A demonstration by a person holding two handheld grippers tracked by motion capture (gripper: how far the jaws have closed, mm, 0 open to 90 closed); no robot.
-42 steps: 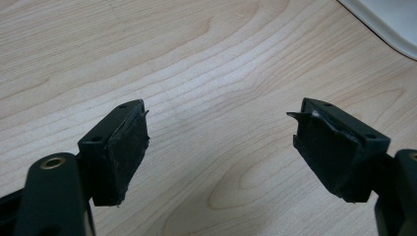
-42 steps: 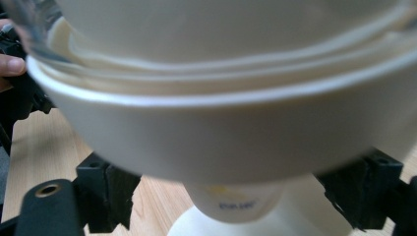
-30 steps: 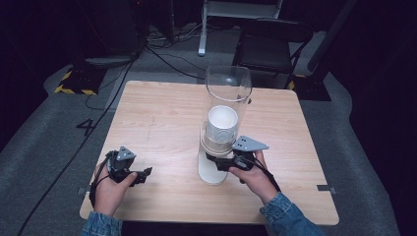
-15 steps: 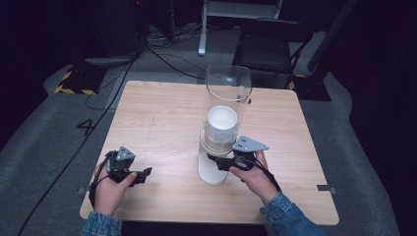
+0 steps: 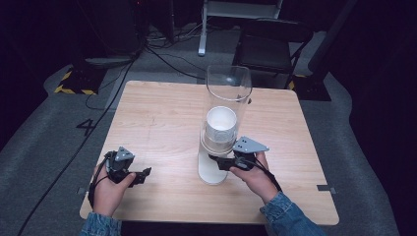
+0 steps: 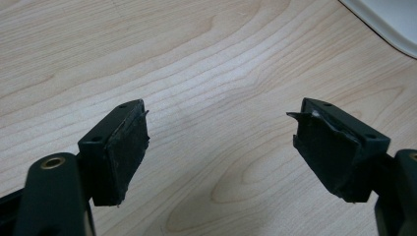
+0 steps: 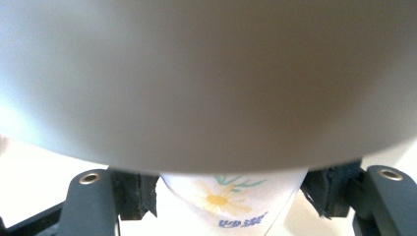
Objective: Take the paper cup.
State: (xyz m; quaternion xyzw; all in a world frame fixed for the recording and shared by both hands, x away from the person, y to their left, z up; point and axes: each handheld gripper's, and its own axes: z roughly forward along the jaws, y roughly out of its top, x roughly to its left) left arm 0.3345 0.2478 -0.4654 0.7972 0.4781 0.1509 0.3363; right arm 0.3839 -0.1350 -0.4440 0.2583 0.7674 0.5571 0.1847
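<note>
White paper cup (image 5: 220,129), upright, daisy print

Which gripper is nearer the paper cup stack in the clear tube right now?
Right. The right gripper is at the base of the paper cups, its jaws on either side of a daisy-printed cup. The left gripper rests apart on the table, jaws open.

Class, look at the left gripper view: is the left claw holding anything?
No: the left claw stands open, with bare wooden table between its jaws.
</note>
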